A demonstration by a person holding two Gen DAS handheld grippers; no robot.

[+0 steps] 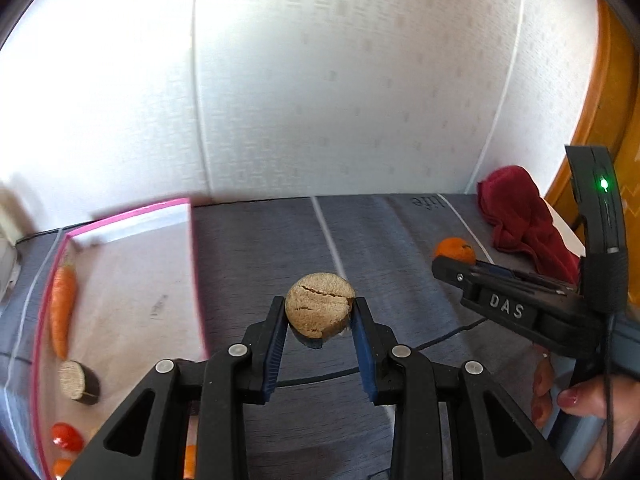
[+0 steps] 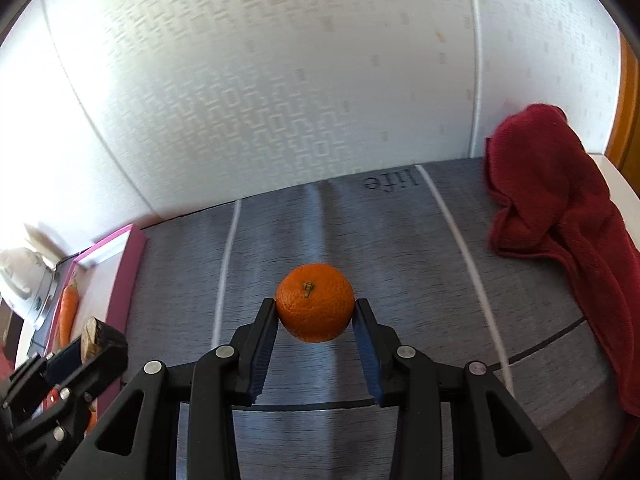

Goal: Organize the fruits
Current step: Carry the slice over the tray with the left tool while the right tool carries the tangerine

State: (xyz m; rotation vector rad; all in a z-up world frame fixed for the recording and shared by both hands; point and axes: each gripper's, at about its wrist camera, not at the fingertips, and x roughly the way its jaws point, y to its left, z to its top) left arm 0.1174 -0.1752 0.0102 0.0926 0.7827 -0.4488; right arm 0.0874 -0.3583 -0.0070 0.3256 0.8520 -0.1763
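My left gripper (image 1: 319, 312) is shut on a round tan piece with a cracked cut face (image 1: 319, 305), held above the grey mat. My right gripper (image 2: 316, 312) is shut on an orange mandarin (image 2: 315, 302), stem side up, held above the mat; the mandarin also shows in the left wrist view (image 1: 456, 249). A pink-rimmed tray (image 1: 196, 272) lies to the left and holds a carrot (image 1: 63, 312), a dark-skinned cut piece (image 1: 79, 382) and a red tomato (image 1: 67, 436). In the right wrist view the left gripper (image 2: 70, 364) shows at the lower left over the tray (image 2: 128, 264).
A crumpled red towel (image 2: 560, 208) lies at the right on the grey mat (image 2: 360, 232). A white patterned wall (image 2: 280, 80) stands behind. A white object (image 2: 24, 280) sits left of the tray. An orange wooden edge (image 1: 600, 100) is at the far right.
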